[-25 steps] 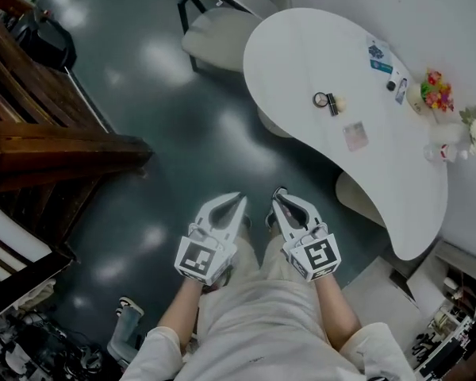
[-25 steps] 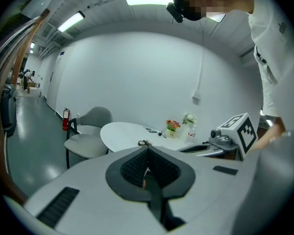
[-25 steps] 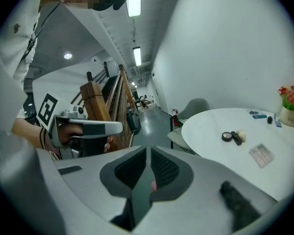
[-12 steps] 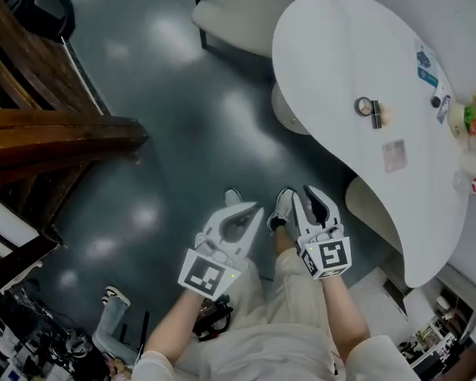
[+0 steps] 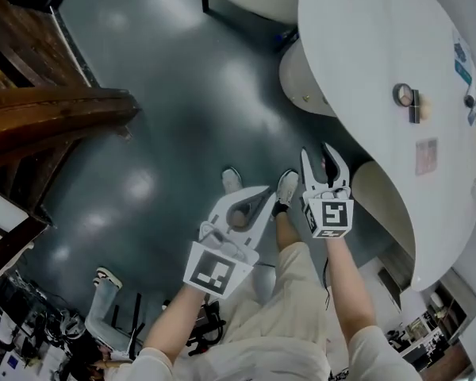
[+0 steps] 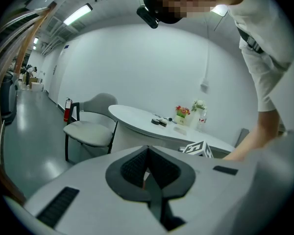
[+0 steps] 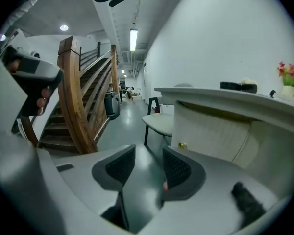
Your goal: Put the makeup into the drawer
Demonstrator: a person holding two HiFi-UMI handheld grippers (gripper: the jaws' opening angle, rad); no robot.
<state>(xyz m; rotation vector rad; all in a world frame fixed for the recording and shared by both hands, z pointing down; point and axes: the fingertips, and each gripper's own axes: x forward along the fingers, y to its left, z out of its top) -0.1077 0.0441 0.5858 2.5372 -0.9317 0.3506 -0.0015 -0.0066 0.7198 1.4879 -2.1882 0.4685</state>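
Note:
The makeup, a round compact with a black stick [image 5: 407, 99], lies on the white curved table [image 5: 357, 46]; it shows as a dark shape [image 7: 238, 86] on the tabletop in the right gripper view and small [image 6: 159, 121] in the left gripper view. Below the tabletop is a curved white drawer front [image 7: 210, 133] with a small gold knob [image 7: 183, 145] [image 5: 307, 98]. My right gripper [image 5: 323, 157] [image 7: 148, 169] points at that front; its jaws have just been opening and nothing is between them. My left gripper [image 5: 263, 191] [image 6: 147, 166] hangs beside it over the floor, shut and empty.
A white chair [image 6: 90, 131] [image 7: 159, 122] stands at the table's far end. Flowers [image 6: 182, 111] and a bottle [image 6: 201, 115] sit on the table. A wooden staircase [image 5: 47, 117] [image 7: 81, 102] rises at the left. The person's feet [image 5: 285, 187] are on the dark floor.
Both grippers have sunk and the table has come closer. The right gripper moved toward the table's underside and its jaws went from shut to open. The left stays shut.

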